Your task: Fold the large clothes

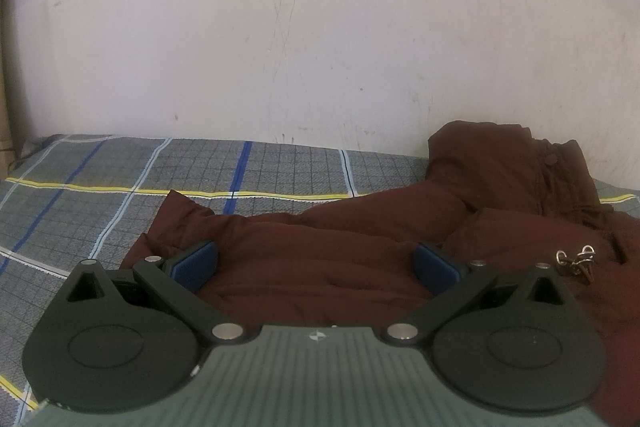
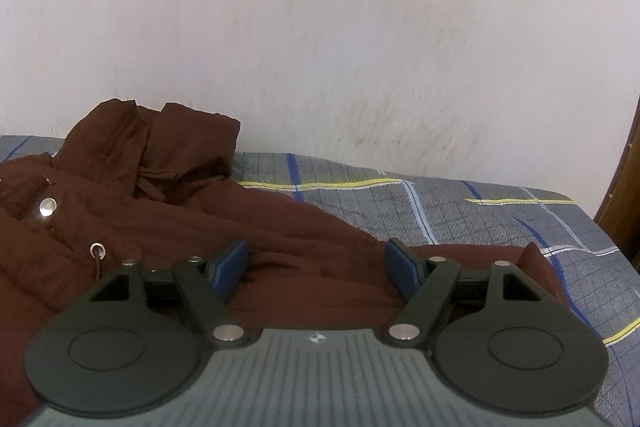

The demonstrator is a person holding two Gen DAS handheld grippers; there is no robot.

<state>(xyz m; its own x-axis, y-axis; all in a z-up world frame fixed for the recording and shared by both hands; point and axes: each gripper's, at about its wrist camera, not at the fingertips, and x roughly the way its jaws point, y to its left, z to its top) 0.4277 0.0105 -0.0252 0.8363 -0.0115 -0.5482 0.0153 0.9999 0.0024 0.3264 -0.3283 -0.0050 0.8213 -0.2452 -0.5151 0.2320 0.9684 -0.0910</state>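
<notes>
A large dark brown hooded jacket (image 1: 360, 227) lies spread on the bed, its hood (image 1: 500, 163) bunched up against the wall. My left gripper (image 1: 316, 265) is open, its blue pads (image 1: 196, 265) apart just above the jacket's left sleeve. In the right wrist view the jacket (image 2: 160, 219) fills the left and middle, with the hood (image 2: 160, 143) at the back left. My right gripper (image 2: 318, 269) is open over the jacket's right sleeve, holding nothing.
The bed has a grey checked sheet (image 1: 100, 195) with blue, white and yellow stripes; it also shows in the right wrist view (image 2: 500, 219). A scuffed white wall (image 1: 320, 27) stands right behind the bed. Metal drawstring ends (image 1: 576, 259) and snap buttons (image 2: 48, 206) lie on the jacket.
</notes>
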